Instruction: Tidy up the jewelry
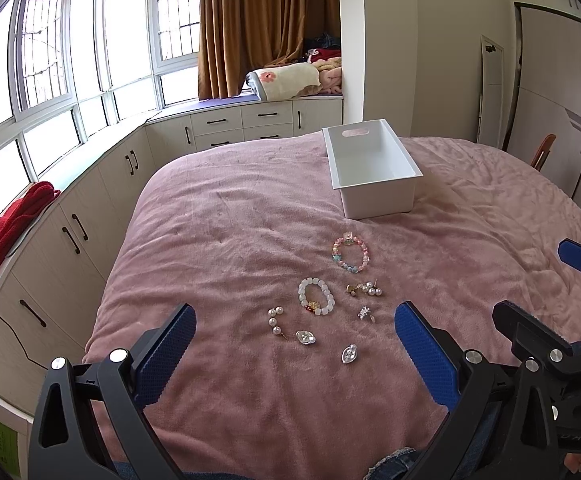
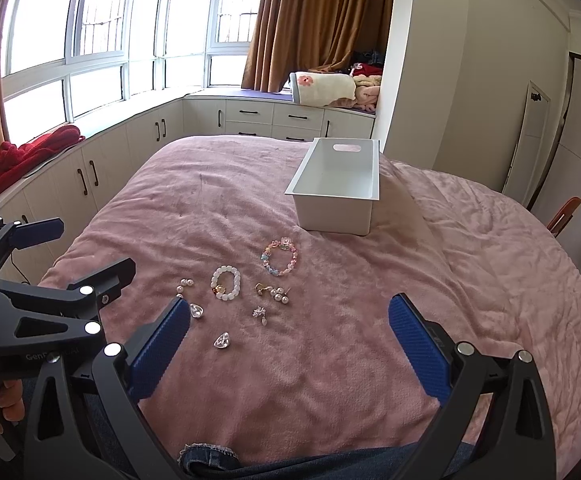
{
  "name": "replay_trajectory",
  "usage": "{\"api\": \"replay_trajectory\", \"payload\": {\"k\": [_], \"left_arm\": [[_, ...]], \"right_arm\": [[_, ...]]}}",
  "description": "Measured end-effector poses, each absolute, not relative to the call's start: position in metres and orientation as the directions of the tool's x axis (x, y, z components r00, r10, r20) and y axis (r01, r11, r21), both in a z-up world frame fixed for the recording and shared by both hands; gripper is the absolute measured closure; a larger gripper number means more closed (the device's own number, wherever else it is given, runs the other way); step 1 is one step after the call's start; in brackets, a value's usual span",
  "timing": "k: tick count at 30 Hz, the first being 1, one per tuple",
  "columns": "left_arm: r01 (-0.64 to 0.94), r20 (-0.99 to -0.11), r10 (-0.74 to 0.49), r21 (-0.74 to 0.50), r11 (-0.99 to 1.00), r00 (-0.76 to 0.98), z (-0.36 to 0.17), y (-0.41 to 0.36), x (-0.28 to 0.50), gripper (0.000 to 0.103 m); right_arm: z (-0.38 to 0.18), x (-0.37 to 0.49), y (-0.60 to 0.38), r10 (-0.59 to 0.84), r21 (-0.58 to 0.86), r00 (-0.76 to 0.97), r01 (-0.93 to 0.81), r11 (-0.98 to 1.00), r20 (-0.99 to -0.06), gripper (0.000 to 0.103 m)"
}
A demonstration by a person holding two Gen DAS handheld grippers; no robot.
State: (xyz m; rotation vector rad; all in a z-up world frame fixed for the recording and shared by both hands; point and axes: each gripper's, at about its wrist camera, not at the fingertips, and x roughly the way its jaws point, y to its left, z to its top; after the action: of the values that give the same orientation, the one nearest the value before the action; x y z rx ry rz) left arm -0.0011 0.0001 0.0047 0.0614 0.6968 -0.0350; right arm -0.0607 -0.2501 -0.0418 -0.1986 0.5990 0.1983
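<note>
Jewelry lies on a pink blanket [image 1: 230, 240]: a pastel bead bracelet [image 1: 350, 255] [image 2: 279, 257], a white bead bracelet [image 1: 316, 297] [image 2: 225, 282], pearl earrings [image 1: 274, 321] [image 2: 184, 285], a pearl and gold cluster [image 1: 364, 289] [image 2: 275, 293], a small silver piece [image 1: 366, 313] [image 2: 260, 313] and two clear heart pieces [image 1: 305, 337] [image 1: 348, 353] [image 2: 222, 340]. An empty white bin [image 1: 372, 168] [image 2: 336, 186] stands beyond them. My left gripper [image 1: 295, 322] is open and empty, above the near jewelry. My right gripper [image 2: 290, 312] is open and empty, to its right.
White drawers and cabinets [image 1: 246, 122] run under the windows on the left and far side. A red cloth [image 1: 6, 228] lies on the sill. Folded blankets [image 1: 286, 80] sit by a brown curtain. A wardrobe [image 1: 554, 92] stands at the right.
</note>
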Motion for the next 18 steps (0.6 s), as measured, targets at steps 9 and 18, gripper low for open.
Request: {"api": "replay_trajectory", "payload": {"k": [9, 18], "left_arm": [[0.051, -0.641, -0.010, 0.044, 0.998, 0.767, 0.0037, 0.0003, -0.0010, 0.002], [0.031, -0.631, 0.010, 0.055, 0.998, 0.776, 0.0107, -0.0030, 0.0025, 0.002]], "right_arm": [[-0.0425, -0.0606, -0.2506, 0.128, -0.126, 0.810, -0.241, 0.962, -0.573, 0.005], [-0.0420, -0.0605, -0.2511, 0.129, -0.125, 0.810, -0.241, 0.962, -0.571, 0.005]]}}
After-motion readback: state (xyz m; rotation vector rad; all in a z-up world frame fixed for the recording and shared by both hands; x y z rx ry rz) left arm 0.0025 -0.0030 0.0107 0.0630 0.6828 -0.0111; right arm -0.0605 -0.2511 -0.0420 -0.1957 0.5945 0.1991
